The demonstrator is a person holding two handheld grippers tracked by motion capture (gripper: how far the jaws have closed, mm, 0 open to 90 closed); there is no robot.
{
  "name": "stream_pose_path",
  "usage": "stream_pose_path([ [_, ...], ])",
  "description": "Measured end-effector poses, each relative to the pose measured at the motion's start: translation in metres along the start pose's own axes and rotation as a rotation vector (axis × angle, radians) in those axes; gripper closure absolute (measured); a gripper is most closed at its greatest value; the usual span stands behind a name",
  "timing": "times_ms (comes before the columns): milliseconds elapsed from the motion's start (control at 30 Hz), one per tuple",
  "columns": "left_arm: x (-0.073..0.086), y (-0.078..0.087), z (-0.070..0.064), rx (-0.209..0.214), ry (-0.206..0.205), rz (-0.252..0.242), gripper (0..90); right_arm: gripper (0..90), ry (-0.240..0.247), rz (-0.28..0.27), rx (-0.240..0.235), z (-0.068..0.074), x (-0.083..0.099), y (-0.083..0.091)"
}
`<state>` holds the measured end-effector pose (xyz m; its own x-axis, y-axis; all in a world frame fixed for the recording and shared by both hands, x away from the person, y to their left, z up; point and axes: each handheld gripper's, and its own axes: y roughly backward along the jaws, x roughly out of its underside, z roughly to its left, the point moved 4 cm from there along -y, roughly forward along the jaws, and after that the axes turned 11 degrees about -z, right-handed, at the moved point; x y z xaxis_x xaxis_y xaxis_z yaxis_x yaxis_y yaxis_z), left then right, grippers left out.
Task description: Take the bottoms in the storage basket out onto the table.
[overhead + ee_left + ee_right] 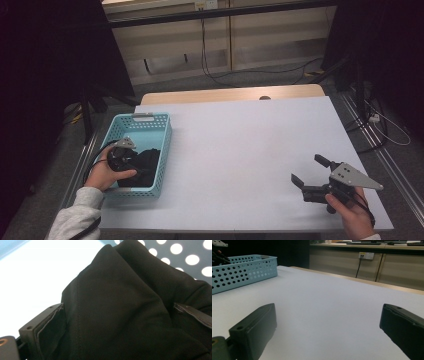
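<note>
Left gripper view: black cloth (120,310) between the hand-held gripper's (120,315) jaws.

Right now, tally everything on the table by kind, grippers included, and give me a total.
Perforated blue basket: 1
Black cloth in the basket: 1 bundle; whether it is more than one piece cannot be told
Grippers: 2, the left gripper in the cloth, the right gripper open over the white table
Total: 4

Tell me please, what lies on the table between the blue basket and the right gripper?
Nothing: in the high view, the white table is bare between the blue basket and the open right gripper.
</note>
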<state>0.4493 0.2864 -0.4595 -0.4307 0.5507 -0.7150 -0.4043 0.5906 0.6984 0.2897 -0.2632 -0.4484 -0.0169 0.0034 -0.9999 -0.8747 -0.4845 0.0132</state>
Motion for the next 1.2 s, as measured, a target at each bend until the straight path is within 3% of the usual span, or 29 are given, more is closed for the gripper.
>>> stream_pose_path([
  [133,0.002,-0.003,0.001,-0.010,0.000,0.020,0.2,0.0,-0.001,0.001,0.001,0.000,0.000,0.000],
  [400,0.007,-0.007,0.006,-0.010,0.040,0.030,0.1,0.0,0.000,0.000,0.001,0.000,0.000,0.000],
  [633,0.010,-0.014,0.007,-0.016,0.127,0.054,0.2,0.0,-0.001,-0.001,0.000,0.000,0.000,0.001],
  [867,0.005,-0.018,0.004,-0.026,0.103,0.091,1.6,0.0,0.001,0.000,0.002,0.000,0.000,0.002],
  [1033,0.003,-0.014,0.000,0.009,0.113,0.093,14.1,0.0,0.002,-0.002,0.002,0.000,-0.001,0.002],
  [1200,0.002,-0.011,-0.005,0.077,0.088,0.073,35.4,0.0,0.006,-0.001,0.001,0.000,0.000,0.002],
])
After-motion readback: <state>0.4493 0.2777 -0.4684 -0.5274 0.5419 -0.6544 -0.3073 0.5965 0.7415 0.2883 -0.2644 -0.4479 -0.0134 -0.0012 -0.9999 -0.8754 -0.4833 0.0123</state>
